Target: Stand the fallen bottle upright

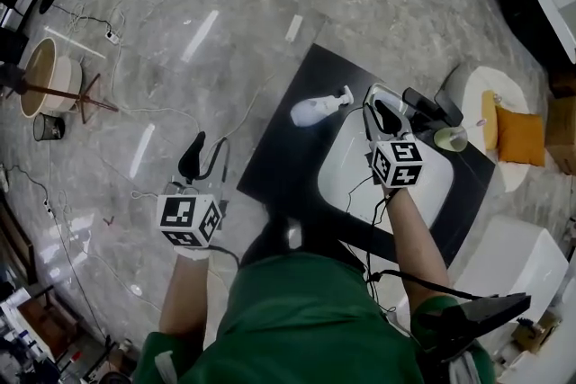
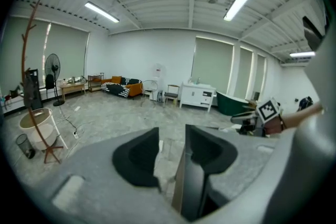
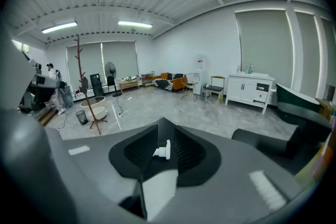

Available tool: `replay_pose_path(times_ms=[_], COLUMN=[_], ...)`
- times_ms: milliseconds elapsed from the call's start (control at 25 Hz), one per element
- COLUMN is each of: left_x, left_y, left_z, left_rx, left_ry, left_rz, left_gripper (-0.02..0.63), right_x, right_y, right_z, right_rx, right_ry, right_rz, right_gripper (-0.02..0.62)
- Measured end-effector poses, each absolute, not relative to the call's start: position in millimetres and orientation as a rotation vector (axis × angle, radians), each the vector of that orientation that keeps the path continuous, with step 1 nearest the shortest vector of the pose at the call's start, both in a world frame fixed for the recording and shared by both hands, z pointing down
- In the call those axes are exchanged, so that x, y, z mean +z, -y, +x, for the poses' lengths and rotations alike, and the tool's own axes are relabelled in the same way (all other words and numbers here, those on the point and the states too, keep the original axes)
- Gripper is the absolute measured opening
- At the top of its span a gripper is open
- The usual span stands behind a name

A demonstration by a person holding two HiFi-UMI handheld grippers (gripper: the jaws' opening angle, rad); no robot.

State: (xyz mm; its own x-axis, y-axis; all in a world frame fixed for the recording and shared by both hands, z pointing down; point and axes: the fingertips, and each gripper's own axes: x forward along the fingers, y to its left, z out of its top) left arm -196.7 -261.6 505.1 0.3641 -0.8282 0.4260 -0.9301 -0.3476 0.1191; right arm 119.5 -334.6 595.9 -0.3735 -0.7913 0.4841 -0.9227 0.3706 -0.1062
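Note:
A white spray bottle (image 1: 315, 110) lies on its side on the black table (image 1: 292, 135), its nozzle (image 1: 345, 93) pointing right toward my right gripper (image 1: 380, 111). That gripper hovers over the white tray (image 1: 346, 180), a little right of the bottle and apart from it, open. In the right gripper view the white nozzle (image 3: 161, 150) shows in the gap between the jaws, just beyond them, with the right gripper (image 3: 166, 148) not closed on it. My left gripper (image 1: 193, 159) is off the table's left side above the floor, open and empty. In its own view the left gripper (image 2: 172, 157) holds nothing.
A pale cup (image 1: 450, 138) and black items (image 1: 423, 104) stand at the table's far right. An orange cushion (image 1: 518, 136) rests on a round white seat. A coat stand (image 1: 67, 89), a round basket (image 1: 45, 76) and cables (image 1: 144, 117) occupy the floor at left.

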Motion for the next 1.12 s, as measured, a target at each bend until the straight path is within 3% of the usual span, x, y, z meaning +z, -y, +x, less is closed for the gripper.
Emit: replay_pose_path(times_ms=[440,1120], left_x=[530,534], left_y=[267,261], left_z=[-186,-183], left_rx=[0.474,0.481], left_ry=[1.564,1.55], left_rz=[2.222,2.206], left_gripper=[0.181,0.172], right_x=[686,714], right_y=[360,367], right_z=[109,102], right_rx=[0.572,0.51], right_ry=[2.215,2.171], right_rz=[1.296,1.195], right_gripper=[0.097,0.069])
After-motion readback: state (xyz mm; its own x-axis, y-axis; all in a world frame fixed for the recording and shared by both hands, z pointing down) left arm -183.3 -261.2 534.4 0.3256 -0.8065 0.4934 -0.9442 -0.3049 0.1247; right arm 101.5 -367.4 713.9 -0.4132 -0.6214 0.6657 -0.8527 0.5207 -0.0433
